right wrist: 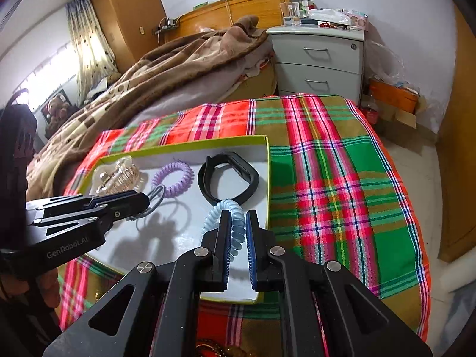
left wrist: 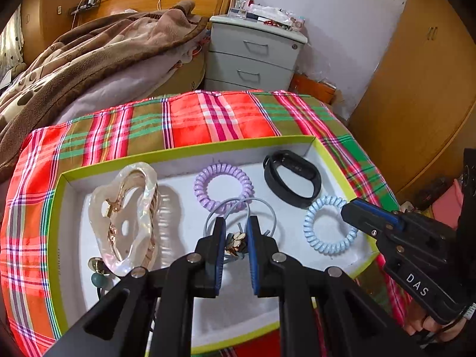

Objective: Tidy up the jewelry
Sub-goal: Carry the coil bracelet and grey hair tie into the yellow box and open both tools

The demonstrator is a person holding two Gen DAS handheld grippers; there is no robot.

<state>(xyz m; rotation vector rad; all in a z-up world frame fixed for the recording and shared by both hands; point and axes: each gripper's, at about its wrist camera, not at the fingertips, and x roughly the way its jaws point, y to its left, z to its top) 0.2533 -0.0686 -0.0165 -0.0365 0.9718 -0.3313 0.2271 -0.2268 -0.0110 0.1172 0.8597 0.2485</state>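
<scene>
The bed (left wrist: 89,59) with its fuzzy brown blanket (right wrist: 154,68) shows in both views, but only the right view shows the spotty curtain (right wrist: 89,38) by the bright window. The bench (right wrist: 342,178) wears a shiny checked cloth in red and green. On it sits a flat box (left wrist: 190,153) with a yellow-green rim and a white floor. Only the left view shows the whole pearly hair clip (left wrist: 128,217), big, wavy and see-through, in the box's left part. The black band (left wrist: 293,178) is smooth and oval, at the far right of the box. The purple coil (left wrist: 223,189) is a curly ring beside it. The blue coil (right wrist: 229,223) is clamped in the right tool (right wrist: 238,217) over the box's right side. The left tool (left wrist: 236,223) is clamped on a thin grey hair tie (left wrist: 261,205) with little gold beads, over the box's middle
</scene>
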